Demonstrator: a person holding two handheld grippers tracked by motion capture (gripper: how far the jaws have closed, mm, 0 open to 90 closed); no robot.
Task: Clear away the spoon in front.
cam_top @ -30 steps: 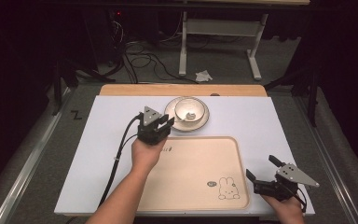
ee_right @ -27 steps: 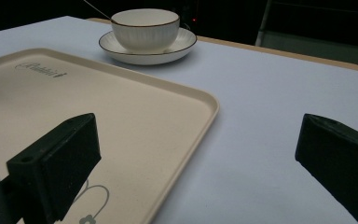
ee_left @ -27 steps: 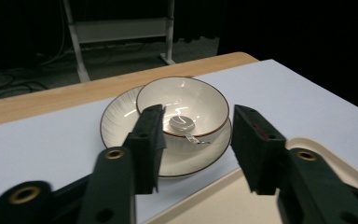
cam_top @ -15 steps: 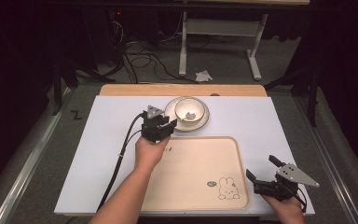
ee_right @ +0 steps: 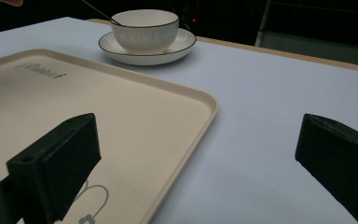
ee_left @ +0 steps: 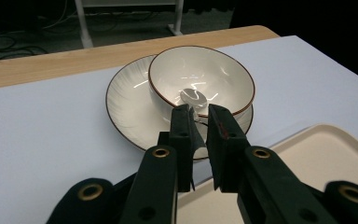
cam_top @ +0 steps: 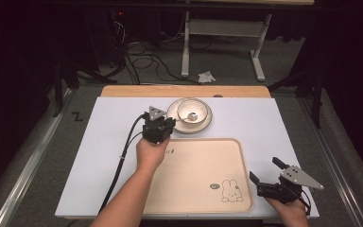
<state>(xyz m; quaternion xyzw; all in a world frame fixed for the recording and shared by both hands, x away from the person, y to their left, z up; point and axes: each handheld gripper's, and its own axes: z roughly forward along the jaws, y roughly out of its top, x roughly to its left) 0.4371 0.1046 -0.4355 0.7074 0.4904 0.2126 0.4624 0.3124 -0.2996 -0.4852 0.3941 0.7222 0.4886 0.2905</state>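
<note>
Black left hand-held gripper (ee_left: pixel 199 122) jaws now nearer spoon handle (ee_left: pixel 196 119)

bowl (cam_top: pixel 192 110) on saucer (cam_top: pixel 207 124), spoon (ee_left: pixel 194 99) in bowl, just ahead of left gripper (cam_top: pixel 171 124) fingers (ee_left: pixel 182 128) | tray (cam_top: pixel 203 187) behind them (toward the person), on bench (cam_top: pixel 274 127) | right gripper (cam_top: pixel 263 171) fingers (ee_right: pixel 58 156) straddling tray's near-right edge

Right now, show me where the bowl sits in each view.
High view: the bowl sits top centre, on its saucer, beyond the tray.
Left gripper view: centre, bowl just past the jaw tips.
Right gripper view: top, left of centre, bowl.
Shared landmark: the saucer under it.
</note>
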